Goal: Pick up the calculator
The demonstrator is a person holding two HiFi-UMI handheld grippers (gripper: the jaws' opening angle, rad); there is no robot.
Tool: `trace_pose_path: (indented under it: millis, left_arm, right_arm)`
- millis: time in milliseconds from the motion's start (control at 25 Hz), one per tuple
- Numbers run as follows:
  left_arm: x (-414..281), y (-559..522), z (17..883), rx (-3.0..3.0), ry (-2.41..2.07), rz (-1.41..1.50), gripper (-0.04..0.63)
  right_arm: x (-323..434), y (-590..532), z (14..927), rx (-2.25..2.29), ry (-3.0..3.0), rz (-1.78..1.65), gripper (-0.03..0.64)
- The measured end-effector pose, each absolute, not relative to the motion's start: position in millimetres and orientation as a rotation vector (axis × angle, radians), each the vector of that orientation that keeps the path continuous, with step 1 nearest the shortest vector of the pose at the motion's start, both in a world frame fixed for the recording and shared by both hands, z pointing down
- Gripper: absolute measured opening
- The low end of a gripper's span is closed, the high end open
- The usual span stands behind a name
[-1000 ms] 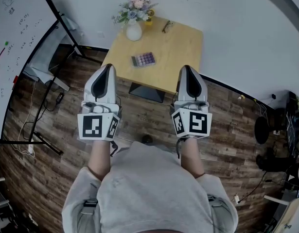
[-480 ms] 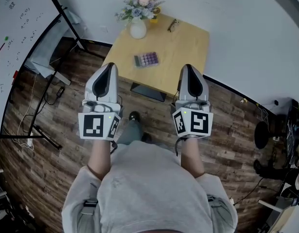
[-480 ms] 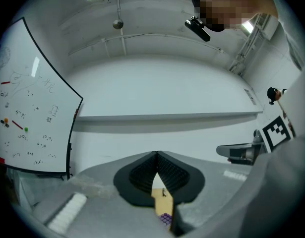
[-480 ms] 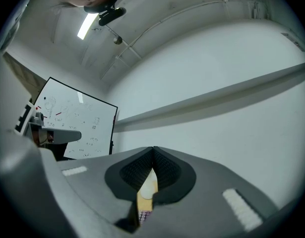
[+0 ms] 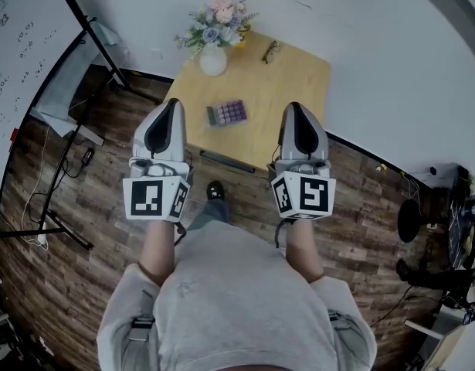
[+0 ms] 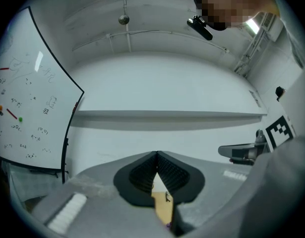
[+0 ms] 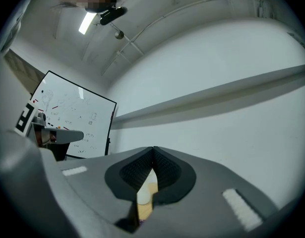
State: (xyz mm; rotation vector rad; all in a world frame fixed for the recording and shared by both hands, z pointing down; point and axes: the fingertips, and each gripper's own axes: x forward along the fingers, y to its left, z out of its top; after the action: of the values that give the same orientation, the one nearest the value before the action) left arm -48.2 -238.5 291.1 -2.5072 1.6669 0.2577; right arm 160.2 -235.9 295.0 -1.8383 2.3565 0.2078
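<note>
The calculator (image 5: 227, 113), small with purple keys, lies on a light wooden table (image 5: 299, 83) near its front left part in the head view. My left gripper (image 5: 167, 107) hangs over the floor just left of the table's front edge, shut and empty. Level with it, my right gripper (image 5: 297, 108) is over the table's front right part, shut and empty too. The calculator lies between the two tips, a little ahead of them. In the left gripper view the left gripper (image 6: 156, 155) points at a white wall, and the right gripper (image 7: 152, 149) does the same in its own view.
A white vase of flowers (image 5: 213, 56) stands at the table's back left and a pair of glasses (image 5: 270, 50) lies at the back. A whiteboard on a black stand (image 5: 21, 60) is at the left. Cables and equipment (image 5: 446, 230) clutter the floor at the right.
Both grippers have come forward toward the table; the table and calculator now sit closer to the tips. The right gripper now overlaps the table's front edge. Both stay shut.
</note>
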Motion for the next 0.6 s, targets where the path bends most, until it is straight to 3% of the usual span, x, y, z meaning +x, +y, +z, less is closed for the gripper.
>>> trace_pose_path:
  millis: [600]
  left_arm:
    - [-44.3, -349.7, 296.7, -2.547, 1.672, 0.233, 0.005]
  right_arm:
    - [158.1, -348.6, 300.9, -1.828, 2.401, 0.144, 0.003]
